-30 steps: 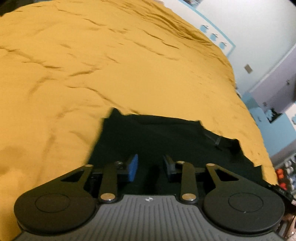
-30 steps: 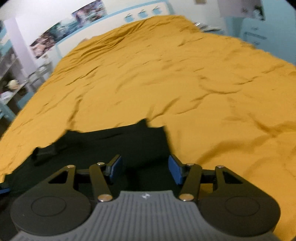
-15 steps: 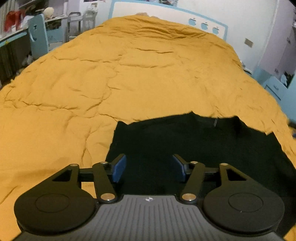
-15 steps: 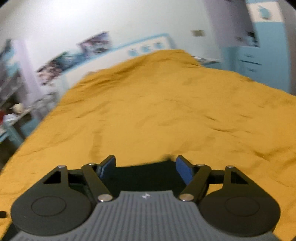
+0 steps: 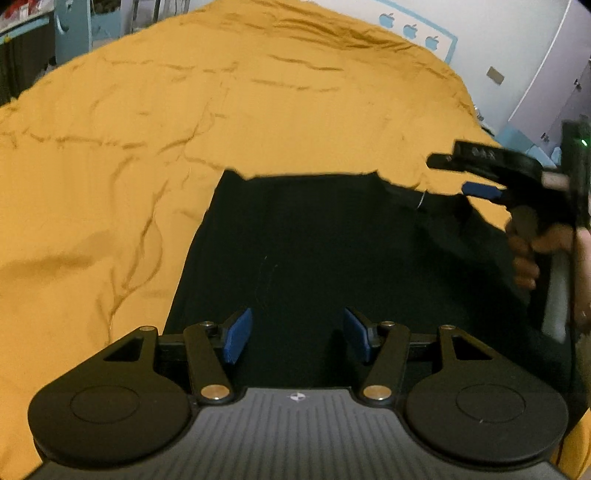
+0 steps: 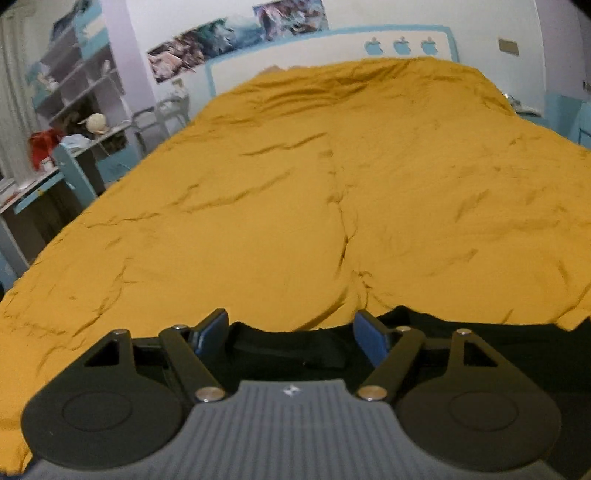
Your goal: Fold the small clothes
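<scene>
Mustard-yellow bedspread [image 6: 295, 206], white and blue headboard [image 6: 332, 48], wall posters [image 6: 236, 33], cluttered shelves [image 6: 74, 81]

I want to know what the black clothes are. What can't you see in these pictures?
- Black garment: left view, its near part is hidden behind the left gripper; too dark to tell its kind.
- Right gripper: left view, blurred.
- Garment, right view: only a strip shows on the bed, behind the right gripper.
- Shelf items: too small.

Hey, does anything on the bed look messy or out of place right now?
Nothing is spilled or damaged. The black garment lies mostly flat on the wrinkled yellow bedspread, though its far right corner looks bunched and uneven.
</scene>
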A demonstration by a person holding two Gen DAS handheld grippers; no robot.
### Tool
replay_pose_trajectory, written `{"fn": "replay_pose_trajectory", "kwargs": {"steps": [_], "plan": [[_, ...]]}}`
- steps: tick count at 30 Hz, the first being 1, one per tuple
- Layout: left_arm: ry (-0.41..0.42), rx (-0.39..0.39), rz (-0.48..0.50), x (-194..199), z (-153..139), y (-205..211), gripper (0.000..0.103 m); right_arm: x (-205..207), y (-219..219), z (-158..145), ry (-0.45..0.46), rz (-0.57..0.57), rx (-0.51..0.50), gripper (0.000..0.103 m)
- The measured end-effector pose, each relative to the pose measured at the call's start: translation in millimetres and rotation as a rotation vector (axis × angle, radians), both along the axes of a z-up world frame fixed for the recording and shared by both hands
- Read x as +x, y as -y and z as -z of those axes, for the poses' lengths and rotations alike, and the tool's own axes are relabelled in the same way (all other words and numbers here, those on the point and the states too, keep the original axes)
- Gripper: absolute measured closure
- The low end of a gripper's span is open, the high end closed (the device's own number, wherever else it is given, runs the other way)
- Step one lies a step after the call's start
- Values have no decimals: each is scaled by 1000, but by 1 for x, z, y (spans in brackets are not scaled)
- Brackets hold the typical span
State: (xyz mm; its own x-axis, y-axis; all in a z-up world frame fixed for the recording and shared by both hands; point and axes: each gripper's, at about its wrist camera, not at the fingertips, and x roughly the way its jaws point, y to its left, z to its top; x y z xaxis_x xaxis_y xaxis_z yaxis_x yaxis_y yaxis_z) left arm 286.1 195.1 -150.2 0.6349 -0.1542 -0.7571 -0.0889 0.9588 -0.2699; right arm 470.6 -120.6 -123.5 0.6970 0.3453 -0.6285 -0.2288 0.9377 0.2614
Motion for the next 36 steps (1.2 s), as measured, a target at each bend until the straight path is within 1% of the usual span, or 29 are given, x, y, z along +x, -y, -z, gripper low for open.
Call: {"fn": "replay_pose_trajectory", "kwargs": {"steps": [3,5,8,10,13,16,18,20,24,26,29,30,33,36], "plan": [[4,-4,8,-3,7,0,35,11,-10,14,-39,2,-1,32],[10,0,16,-4,10,2,31,15,-14,25,-60,7,-13,32],[21,1,17,-4,11,4,25,29,-18,43,-120,29,-30,32],[23,4,16,-5,10,6,25,33,-17,54,-144,43,-45,32],[26,-1,19,-6,11,5,25,27,-14,61,-149,24,-52,31],[28,-11,17,-7,12,3,25,16,-11,58,-164,2,-66,31],[29,-17,10,-8,11,4,25,1,-7,53,-161,6,-60,31],[33,-15,13,-9,11,3,25,-21,-2,45,-152,-11,-43,31],[37,1,26,-10,11,5,25,-70,8,30,-147,-44,-51,32],[36,3,28,-10,11,6,25,-97,15,24,-166,-52,-51,32],[31,2,28,-10,11,6,25,-133,31,24,-266,-54,-3,32],[30,4,30,-10,11,6,25,-147,35,22,-276,-60,9,32],[26,8,36,-9,11,7,25,-191,46,11,-251,-77,31,32],[22,16,45,-10,11,7,25,-228,53,3,-261,-70,46,32]]}}
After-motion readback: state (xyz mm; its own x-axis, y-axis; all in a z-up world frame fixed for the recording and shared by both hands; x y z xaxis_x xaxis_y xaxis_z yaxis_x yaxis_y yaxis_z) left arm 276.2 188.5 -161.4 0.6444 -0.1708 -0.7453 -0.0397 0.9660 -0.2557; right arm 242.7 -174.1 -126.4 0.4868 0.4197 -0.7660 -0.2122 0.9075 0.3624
